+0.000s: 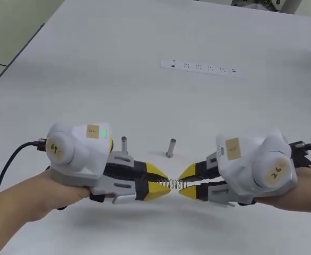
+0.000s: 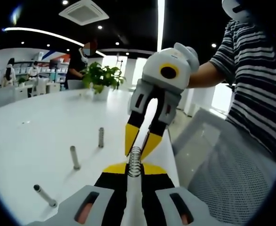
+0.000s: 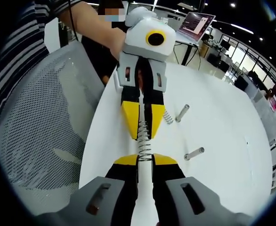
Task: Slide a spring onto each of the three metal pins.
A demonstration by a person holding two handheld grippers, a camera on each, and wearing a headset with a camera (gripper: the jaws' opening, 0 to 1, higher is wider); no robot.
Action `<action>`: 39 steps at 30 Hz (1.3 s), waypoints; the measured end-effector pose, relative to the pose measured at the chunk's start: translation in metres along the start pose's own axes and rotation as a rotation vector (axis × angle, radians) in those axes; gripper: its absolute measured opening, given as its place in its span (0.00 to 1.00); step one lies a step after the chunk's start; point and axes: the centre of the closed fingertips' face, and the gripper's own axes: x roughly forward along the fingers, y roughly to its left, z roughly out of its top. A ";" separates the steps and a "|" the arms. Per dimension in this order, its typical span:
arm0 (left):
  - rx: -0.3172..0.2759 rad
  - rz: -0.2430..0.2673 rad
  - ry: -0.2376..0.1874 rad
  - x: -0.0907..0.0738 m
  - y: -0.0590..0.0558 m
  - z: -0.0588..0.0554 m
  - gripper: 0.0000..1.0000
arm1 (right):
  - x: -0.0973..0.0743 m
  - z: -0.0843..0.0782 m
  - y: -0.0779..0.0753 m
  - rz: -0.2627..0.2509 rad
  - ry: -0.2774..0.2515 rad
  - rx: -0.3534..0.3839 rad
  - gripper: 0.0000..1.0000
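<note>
Spring (image 1: 174,184) ends hide inside left hand-held gripper (image 1: 167,185) and right hand-held gripper (image 1: 181,184), both clamped on it.

Spring (image 1: 175,184) is hanging between left gripper (image 1: 165,184) and right gripper (image 1: 183,186), two pins (image 1: 171,147) are standing just behind it, power strip (image 1: 200,67) is lying way farther back.

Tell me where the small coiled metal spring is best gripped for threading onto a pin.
Probably across the coils near one end, jaws closing from the sides. The small coiled metal spring lies level between the left gripper and right gripper, each pinching an end; a side hold leaves the bore open for a grey metal pin.
</note>
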 end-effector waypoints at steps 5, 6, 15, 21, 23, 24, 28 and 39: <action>0.002 0.011 0.022 0.001 0.002 -0.006 0.02 | -0.009 0.013 -0.004 -0.005 -0.015 -0.002 0.07; 0.006 0.017 0.026 0.002 0.003 -0.007 0.02 | -0.011 0.018 -0.004 -0.002 -0.020 -0.012 0.07; 0.027 0.021 0.045 0.002 0.003 -0.010 0.02 | -0.012 0.038 -0.001 0.019 -0.063 -0.022 0.07; 0.036 0.028 0.047 0.004 0.005 -0.008 0.02 | -0.010 0.046 -0.003 0.014 -0.100 0.005 0.07; 0.035 0.028 0.041 0.005 0.006 -0.006 0.02 | -0.010 0.049 -0.003 0.013 -0.112 0.015 0.07; 0.037 0.030 0.039 0.006 0.006 -0.005 0.02 | -0.011 0.050 -0.003 0.011 -0.117 0.019 0.07; 0.043 0.029 0.039 0.008 0.005 -0.004 0.02 | -0.010 0.054 -0.002 0.009 -0.134 0.033 0.07; 0.052 0.022 0.034 0.009 0.002 -0.001 0.02 | -0.010 0.061 -0.003 -0.007 -0.167 0.052 0.07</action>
